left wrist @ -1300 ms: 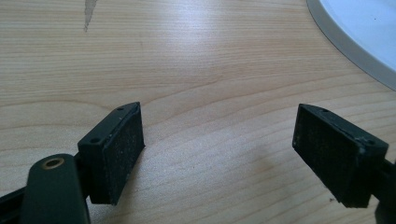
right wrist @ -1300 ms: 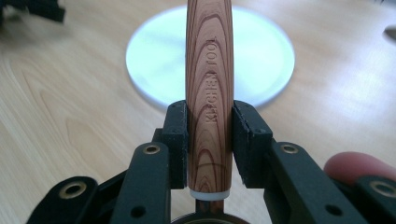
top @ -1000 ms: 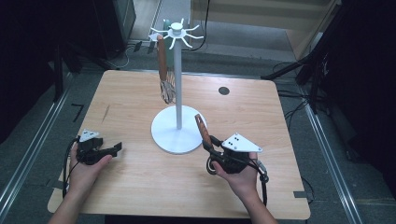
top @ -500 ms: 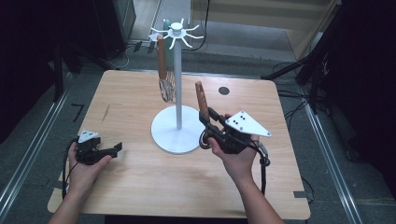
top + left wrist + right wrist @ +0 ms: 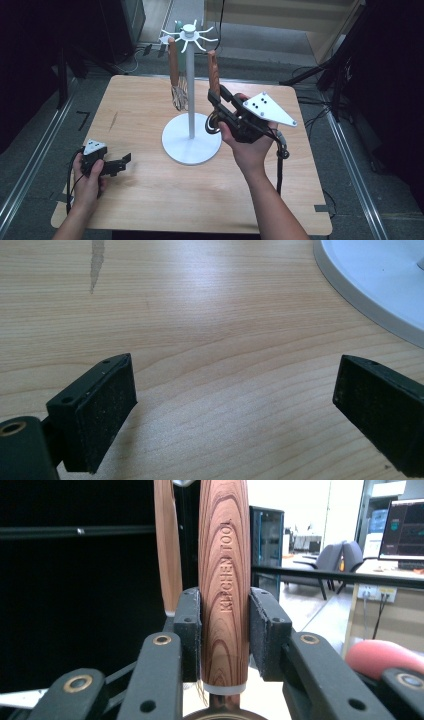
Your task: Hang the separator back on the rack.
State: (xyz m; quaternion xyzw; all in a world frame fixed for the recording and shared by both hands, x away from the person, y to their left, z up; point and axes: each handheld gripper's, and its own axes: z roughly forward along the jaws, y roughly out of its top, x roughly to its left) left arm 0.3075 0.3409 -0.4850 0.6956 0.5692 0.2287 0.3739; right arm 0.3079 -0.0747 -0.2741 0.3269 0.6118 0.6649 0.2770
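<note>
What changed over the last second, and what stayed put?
The right gripper, clamped on the wooden-handled utensil, lifted it off the table up toward the white rack's hooks. The left gripper kept its place while its jaws were just opening, nothing between them. The hanging whisk and the rack base stayed put.

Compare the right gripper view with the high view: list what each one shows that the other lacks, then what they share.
Right gripper view: the words KITCHEN TOOL carved into the wooden handle, and both pads pressing on it.

High view: the white stand, its round base on the table, and the left tongs resting low and open.

Both: the right tongs clamped on that handle, and the hanging whisk beside it.
</note>
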